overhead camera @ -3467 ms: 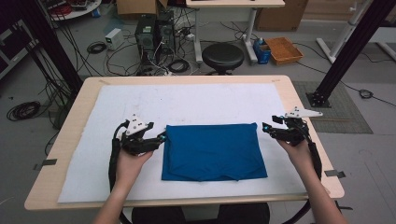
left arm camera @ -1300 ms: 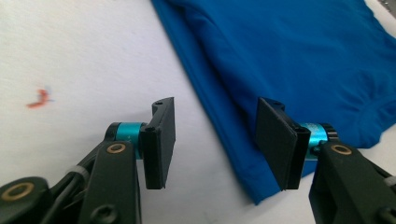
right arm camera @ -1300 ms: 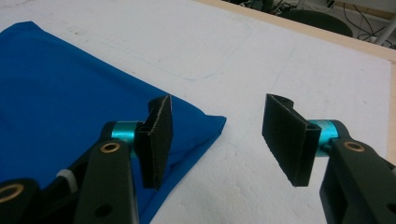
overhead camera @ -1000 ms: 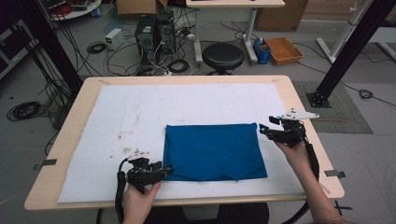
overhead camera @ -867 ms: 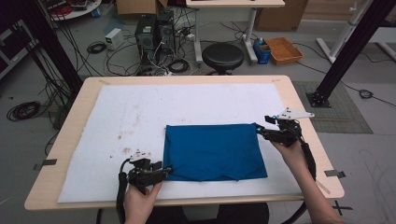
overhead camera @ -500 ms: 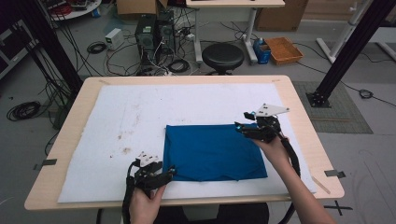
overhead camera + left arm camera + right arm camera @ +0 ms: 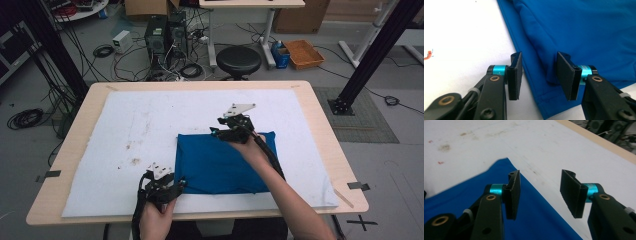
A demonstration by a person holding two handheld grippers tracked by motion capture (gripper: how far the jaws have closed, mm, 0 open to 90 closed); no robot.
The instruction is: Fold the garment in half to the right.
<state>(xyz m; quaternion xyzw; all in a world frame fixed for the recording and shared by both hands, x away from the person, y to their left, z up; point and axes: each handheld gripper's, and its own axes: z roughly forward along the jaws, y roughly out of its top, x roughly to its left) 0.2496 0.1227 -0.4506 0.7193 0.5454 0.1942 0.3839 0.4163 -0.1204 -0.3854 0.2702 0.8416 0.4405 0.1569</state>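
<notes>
A blue cloth (image 7: 225, 162) lies folded flat on the white mat (image 7: 150, 115), right of the middle. My left gripper (image 7: 180, 184) is at the cloth's near-left corner. In the left gripper view it (image 7: 539, 75) is open, its jaws either side of the cloth's (image 7: 579, 30) left edge and a small fold there. My right gripper (image 7: 215, 132) hovers at the cloth's far edge, pointing left. In the right gripper view it (image 7: 540, 192) is open and holds nothing, with the cloth's (image 7: 536, 220) edge running between its jaws.
The mat covers most of the wooden table (image 7: 320, 125); brown stains (image 7: 132, 147) mark its left half. Beyond the far edge stand a black stool (image 7: 239, 60), computer towers (image 7: 165, 32) and floor cables. Black frame posts rise at the far left and right.
My right gripper has moved left from the cloth's right side to the middle of its far edge. My left gripper dropped from the cloth's left side to its near-left corner.
</notes>
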